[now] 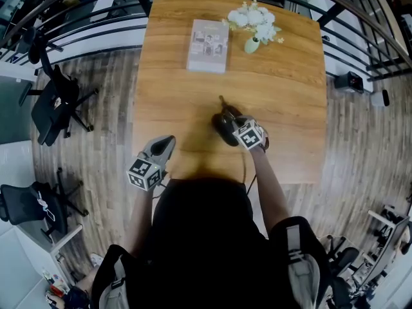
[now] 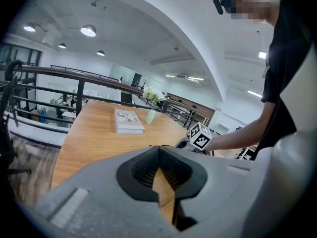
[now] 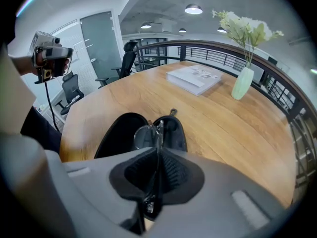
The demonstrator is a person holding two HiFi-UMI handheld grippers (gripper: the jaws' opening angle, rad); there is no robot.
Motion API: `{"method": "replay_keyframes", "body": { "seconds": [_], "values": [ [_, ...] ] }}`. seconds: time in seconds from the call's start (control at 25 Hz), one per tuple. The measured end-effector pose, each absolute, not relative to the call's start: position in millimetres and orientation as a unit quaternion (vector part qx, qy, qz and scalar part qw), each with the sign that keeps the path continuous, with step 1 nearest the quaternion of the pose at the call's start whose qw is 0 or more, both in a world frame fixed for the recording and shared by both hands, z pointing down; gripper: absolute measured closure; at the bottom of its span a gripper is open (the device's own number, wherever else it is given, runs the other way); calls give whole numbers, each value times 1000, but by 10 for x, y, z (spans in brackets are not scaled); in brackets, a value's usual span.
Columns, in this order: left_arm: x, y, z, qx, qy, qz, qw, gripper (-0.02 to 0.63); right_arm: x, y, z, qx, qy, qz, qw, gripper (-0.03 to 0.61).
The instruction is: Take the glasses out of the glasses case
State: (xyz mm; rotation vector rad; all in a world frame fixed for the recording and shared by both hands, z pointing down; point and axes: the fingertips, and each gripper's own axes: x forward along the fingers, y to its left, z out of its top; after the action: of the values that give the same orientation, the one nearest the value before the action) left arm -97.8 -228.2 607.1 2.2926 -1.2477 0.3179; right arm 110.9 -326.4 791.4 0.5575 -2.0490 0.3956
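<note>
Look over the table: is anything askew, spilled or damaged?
Nothing stands out. The glasses case lies open on the table, the right gripper is shut on the glasses over it, and the vase stands upright beside the book.

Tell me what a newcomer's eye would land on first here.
First, the right gripper, its jaws shut on a pair of glasses just over the open black case at the near middle of the wooden table. Next come the book and the vase of white flowers at the table's far end. The left gripper hangs empty, jaws together, by the near left corner.
</note>
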Motion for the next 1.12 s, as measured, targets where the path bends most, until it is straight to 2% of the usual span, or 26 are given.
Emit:
{"method": "replay_keyframes", "body": {
  "seconds": [1.12],
  "values": [
    [-969,-2248,5998,861,-436,102,240,603,1084,-3111,7542,269,-846,194,417,560]
  ]
}}
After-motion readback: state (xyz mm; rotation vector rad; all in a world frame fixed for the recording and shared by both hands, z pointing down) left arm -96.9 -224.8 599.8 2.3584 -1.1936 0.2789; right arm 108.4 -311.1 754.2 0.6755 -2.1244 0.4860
